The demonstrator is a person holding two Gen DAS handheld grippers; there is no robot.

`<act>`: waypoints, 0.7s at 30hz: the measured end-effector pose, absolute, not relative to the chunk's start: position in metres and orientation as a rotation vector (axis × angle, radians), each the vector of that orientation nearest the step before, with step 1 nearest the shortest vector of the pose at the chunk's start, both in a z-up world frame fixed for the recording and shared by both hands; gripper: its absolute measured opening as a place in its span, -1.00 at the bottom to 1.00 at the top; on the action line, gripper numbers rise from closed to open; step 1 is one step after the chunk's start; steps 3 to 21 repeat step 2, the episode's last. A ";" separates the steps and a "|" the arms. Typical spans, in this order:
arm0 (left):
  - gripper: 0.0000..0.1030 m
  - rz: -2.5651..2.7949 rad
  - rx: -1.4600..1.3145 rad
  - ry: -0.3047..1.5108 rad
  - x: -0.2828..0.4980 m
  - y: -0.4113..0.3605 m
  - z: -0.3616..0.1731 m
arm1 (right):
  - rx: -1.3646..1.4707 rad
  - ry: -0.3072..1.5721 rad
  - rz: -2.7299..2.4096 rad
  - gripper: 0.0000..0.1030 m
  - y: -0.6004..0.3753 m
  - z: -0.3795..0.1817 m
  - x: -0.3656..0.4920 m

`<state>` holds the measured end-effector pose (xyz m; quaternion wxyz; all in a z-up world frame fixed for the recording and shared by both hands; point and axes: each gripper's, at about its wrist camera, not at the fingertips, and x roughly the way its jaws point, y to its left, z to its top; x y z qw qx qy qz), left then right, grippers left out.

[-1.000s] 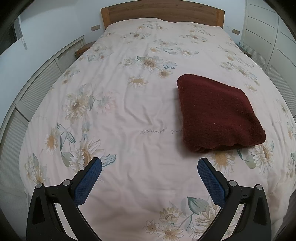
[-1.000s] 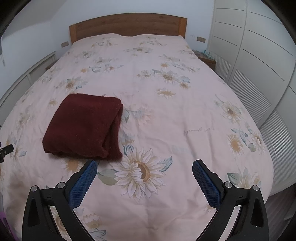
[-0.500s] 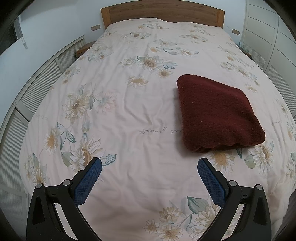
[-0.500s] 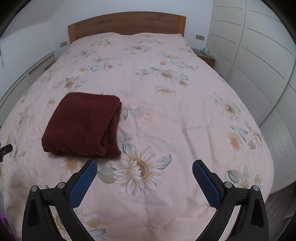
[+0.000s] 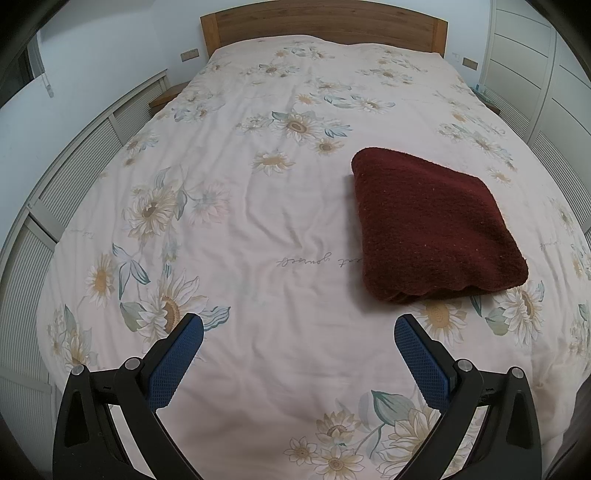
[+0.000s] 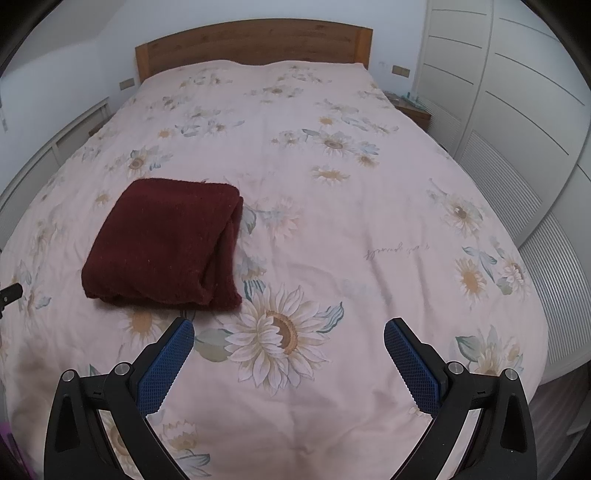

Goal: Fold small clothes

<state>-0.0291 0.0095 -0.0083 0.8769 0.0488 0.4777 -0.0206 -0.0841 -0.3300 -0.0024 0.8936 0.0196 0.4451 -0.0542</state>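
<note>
A dark red knitted garment [image 5: 432, 225] lies folded into a thick square on the floral bedspread [image 5: 258, 229]. In the left wrist view it is ahead and to the right; in the right wrist view the garment [image 6: 166, 240] is ahead and to the left. My left gripper [image 5: 299, 328] is open and empty, held above the bed's near part, short of the garment. My right gripper [image 6: 289, 332] is open and empty above a large printed sunflower, just right of the garment's near corner.
A wooden headboard [image 5: 321, 26] stands at the far end. White louvred panels [image 5: 44, 206] run along the left side, white wardrobe doors [image 6: 517, 110] along the right. A bedside table [image 6: 410, 107] stands at the far right. The bed's near edge lies below the grippers.
The right gripper has drifted slightly, so the garment sits a little lower and left in its view. The left view is almost unchanged. Both grippers stay open.
</note>
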 end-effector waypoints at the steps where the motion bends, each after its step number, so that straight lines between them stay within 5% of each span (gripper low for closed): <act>1: 0.99 -0.044 0.101 0.996 -0.029 0.009 -0.008 | 0.041 0.924 -0.112 0.99 -0.330 -0.002 -0.084; 21: 0.99 -0.041 0.101 0.997 -0.029 0.009 -0.008 | 0.040 0.924 -0.113 0.99 -0.330 -0.002 -0.084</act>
